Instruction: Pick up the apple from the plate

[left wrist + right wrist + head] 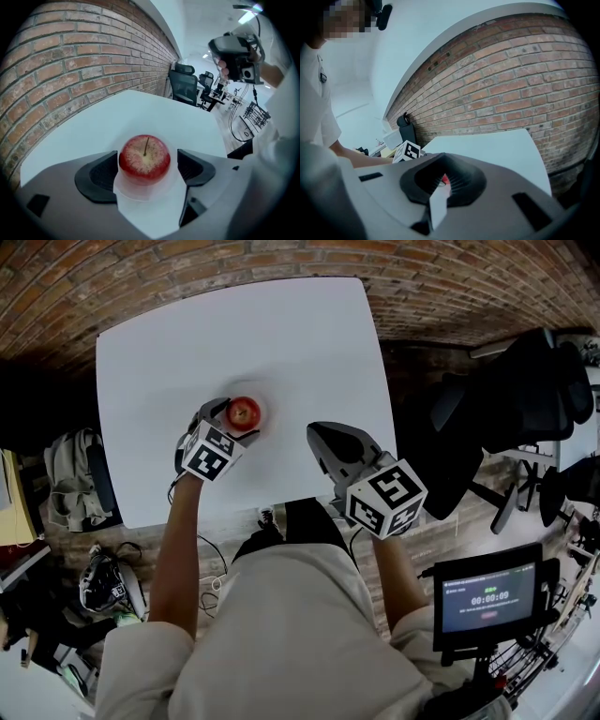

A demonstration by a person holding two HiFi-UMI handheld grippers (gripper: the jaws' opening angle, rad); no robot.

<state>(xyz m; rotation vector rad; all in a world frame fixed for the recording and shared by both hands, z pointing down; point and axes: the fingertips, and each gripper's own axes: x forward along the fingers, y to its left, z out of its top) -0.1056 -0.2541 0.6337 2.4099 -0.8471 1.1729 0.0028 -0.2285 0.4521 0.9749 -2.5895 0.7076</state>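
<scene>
On the white table (281,343), the right gripper (323,439) is idling at lower centre, closed and empty. The left gripper (146,164) is straddling the fruit, jaws wide and not squeezing. The apple (144,158) is resting on its plate (140,196), centre-left; gripping and lifting are remaining

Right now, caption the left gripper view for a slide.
Open left gripper straddles the apple on its plate; table and brick wall behind.

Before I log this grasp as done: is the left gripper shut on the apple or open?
Open. The left gripper's pads flank the apple on its plate, but a gap shows beside one pad.
</scene>
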